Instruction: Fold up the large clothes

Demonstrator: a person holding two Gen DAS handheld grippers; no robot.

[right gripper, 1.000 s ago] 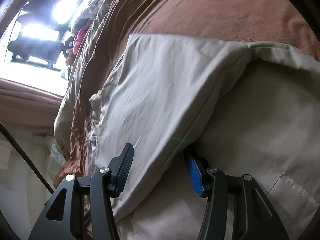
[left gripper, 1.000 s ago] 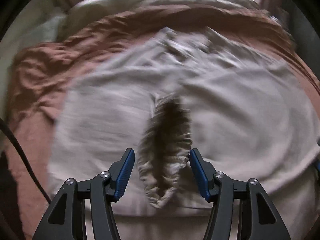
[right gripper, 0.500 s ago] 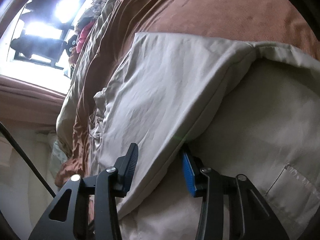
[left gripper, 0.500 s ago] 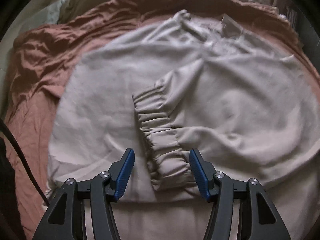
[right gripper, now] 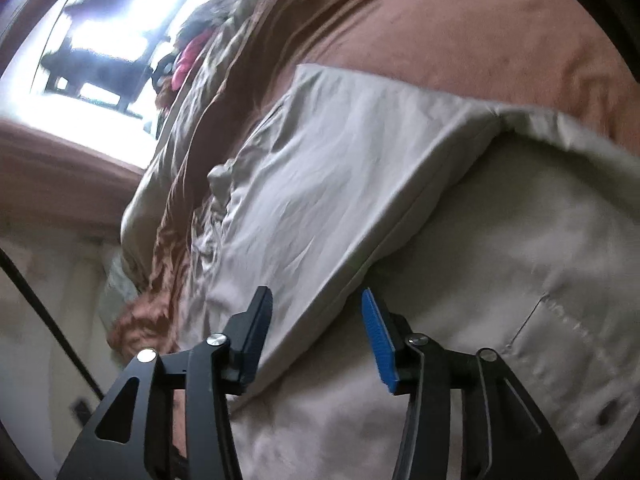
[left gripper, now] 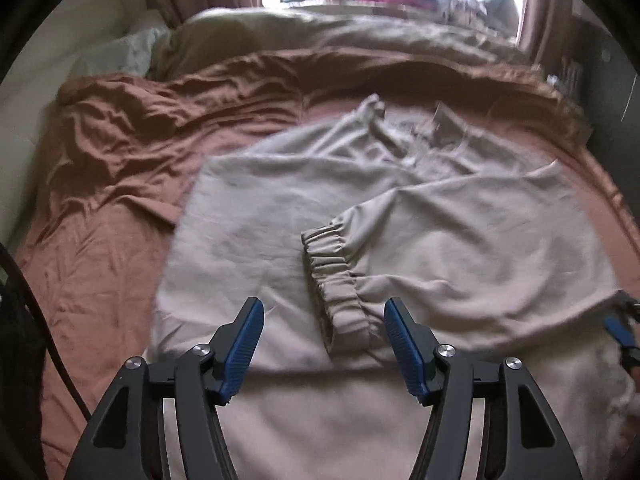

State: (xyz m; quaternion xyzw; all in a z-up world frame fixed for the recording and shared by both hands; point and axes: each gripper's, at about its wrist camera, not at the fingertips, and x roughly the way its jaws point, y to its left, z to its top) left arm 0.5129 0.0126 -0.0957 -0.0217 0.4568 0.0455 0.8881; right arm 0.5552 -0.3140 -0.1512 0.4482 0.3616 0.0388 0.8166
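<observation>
Left gripper [left gripper: 324,336] hovers, jaws apart, over the soft, floppy jacket's [left gripper: 256,216] cuff [left gripper: 340,280], right gripper's [right gripper: 316,328] jaws apart astride its folded edge, the firmest hold.

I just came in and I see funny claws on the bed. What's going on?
Someone is folding a big beige jacket on the brown sheet, with a gripper in each hand. One sleeve lies folded across the jacket, its stretchy cuff on top. The left gripper hangs open just above that cuff, holding nothing. The right gripper is open around the jacket's folded edge, not pinching it.
</observation>
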